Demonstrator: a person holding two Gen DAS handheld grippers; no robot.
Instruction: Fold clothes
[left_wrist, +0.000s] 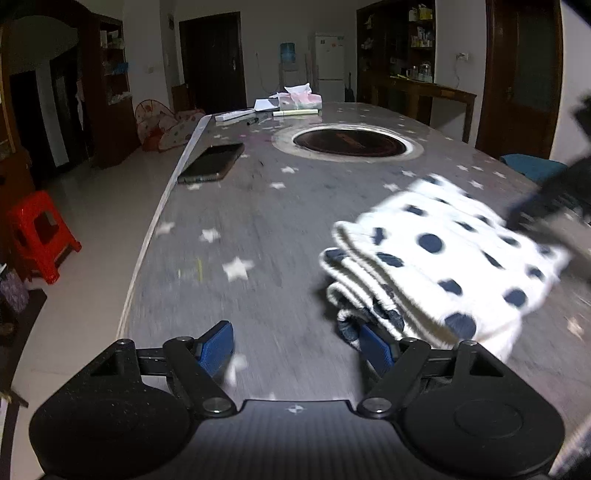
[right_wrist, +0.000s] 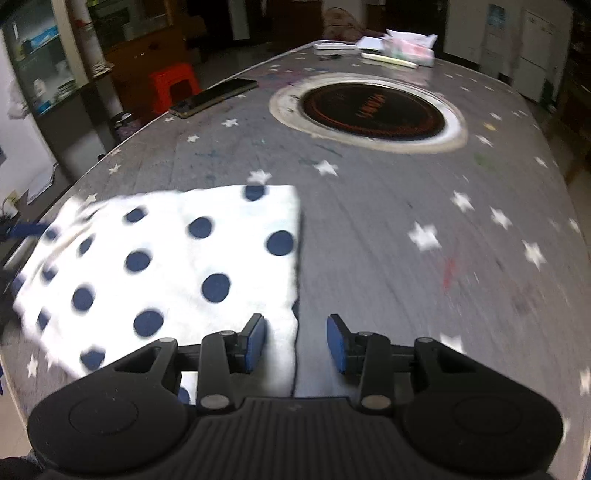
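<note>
Although both views are smeared with motion, the polka-dot garment (right_wrist: 162, 266) reads clearly: white cloth with dark blue spots, lying on the star-patterned table (right_wrist: 369, 229) as a compact rectangle. From the left wrist view its left edge shows several stacked layers with ribbed trim (left_wrist: 354, 258), so it already lies folded over on itself more than once. Whether more folds are wanted, or the bundle is as small as it will go, the pictures do not settle.

The left gripper (left_wrist: 297, 349) stands wide open with nothing between its blue pads, its right pad just beside the garment's near left corner. The right gripper (right_wrist: 295, 343) is also open and empty, straddling the garment's right edge near its near corner; the left pad sits over cloth and the right pad over bare table.

I judge the cloth to be soft, light and limp, likely a thick knit: it will sag and the layers may slide apart if pinched at a single ply. A hold should take the whole stack at a corner or along the layered edge. A phone (left_wrist: 212, 162) lies far left, well apart.
</note>
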